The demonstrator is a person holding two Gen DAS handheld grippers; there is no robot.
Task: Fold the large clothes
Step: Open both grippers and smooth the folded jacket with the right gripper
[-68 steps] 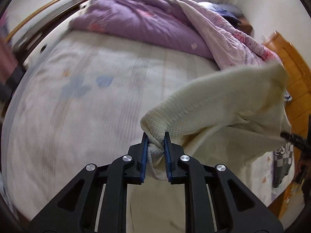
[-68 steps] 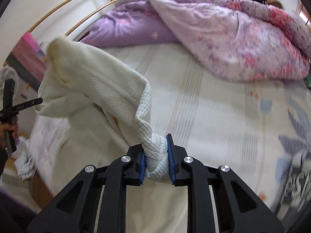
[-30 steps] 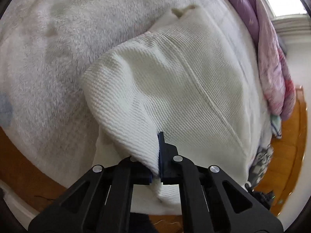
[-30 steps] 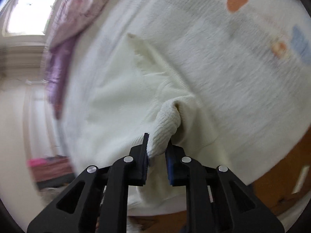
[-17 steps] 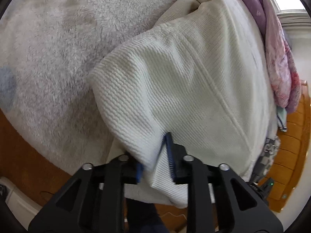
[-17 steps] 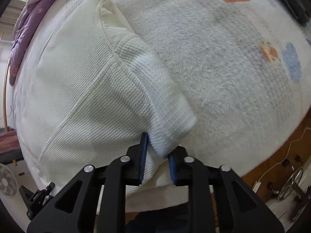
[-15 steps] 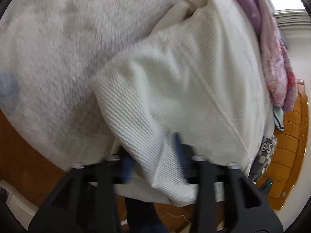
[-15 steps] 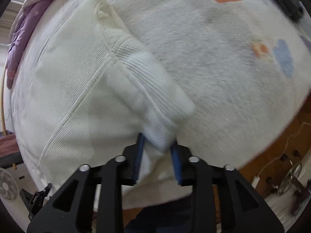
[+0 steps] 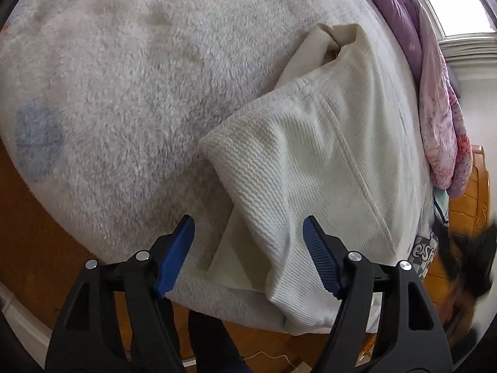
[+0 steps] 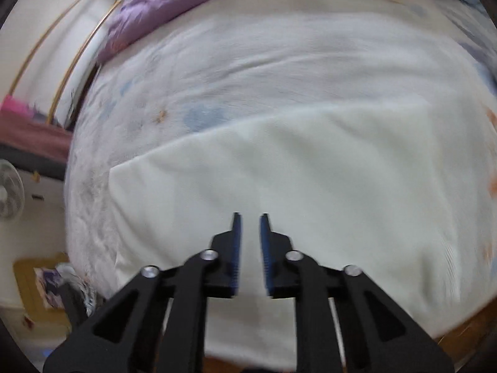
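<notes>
A cream knitted sweater [image 9: 326,161] lies spread on the fleecy white bed cover [image 9: 108,77], its near part hanging over the bed's front edge. My left gripper [image 9: 248,227] is open wide just above the sweater's folded side edge and holds nothing. In the right wrist view the sweater [image 10: 295,171] is a flat pale sheet across the bed. My right gripper [image 10: 249,217] hovers over it with the jaws a narrow gap apart and nothing between them. That view is blurred by motion.
A purple and pink quilt [image 9: 435,93] is bunched along the far side of the bed; it also shows in the right wrist view [image 10: 174,9]. Wooden floor [image 9: 37,217] lies below the bed's front edge. A fan [image 10: 9,192] stands at the left.
Both grippers laid the sweater on the bed and let go of it. The left jaws opened wide. The right gripper swung up and back over the garment.
</notes>
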